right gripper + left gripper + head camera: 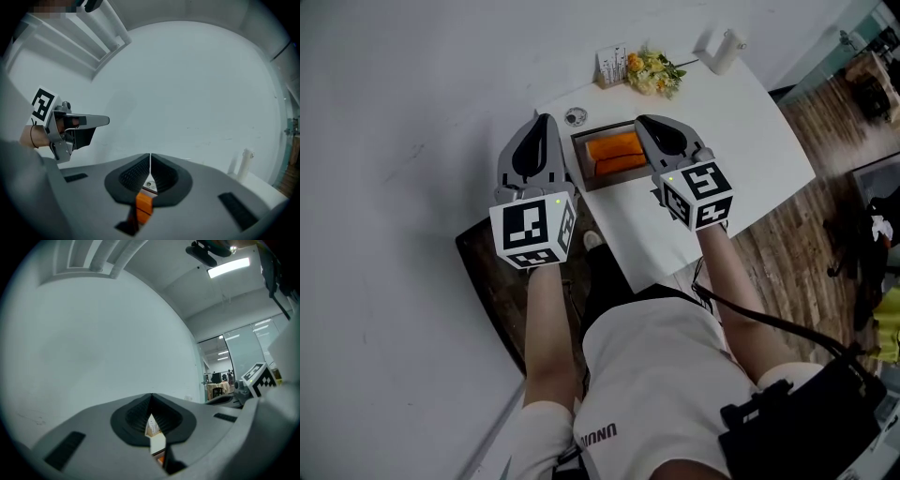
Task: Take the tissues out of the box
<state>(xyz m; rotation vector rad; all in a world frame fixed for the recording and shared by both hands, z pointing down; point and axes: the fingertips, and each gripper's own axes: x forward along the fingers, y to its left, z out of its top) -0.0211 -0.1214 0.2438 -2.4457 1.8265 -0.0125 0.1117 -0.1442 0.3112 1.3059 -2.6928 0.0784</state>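
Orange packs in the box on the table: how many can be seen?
2. One orange pack lies at the far side of the box, the other beside it, nearer the person. More may be hidden beneath.

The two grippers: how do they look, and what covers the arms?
The left gripper and right gripper are grey, tapering to a point, with black pads. Each carries a white cube with black markers. Arms bare below white sleeves; black cable by the right.

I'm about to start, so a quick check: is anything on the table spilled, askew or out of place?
Nothing stands out. The box sits flat on the white table, its orange tissue packs lying neatly side by side.
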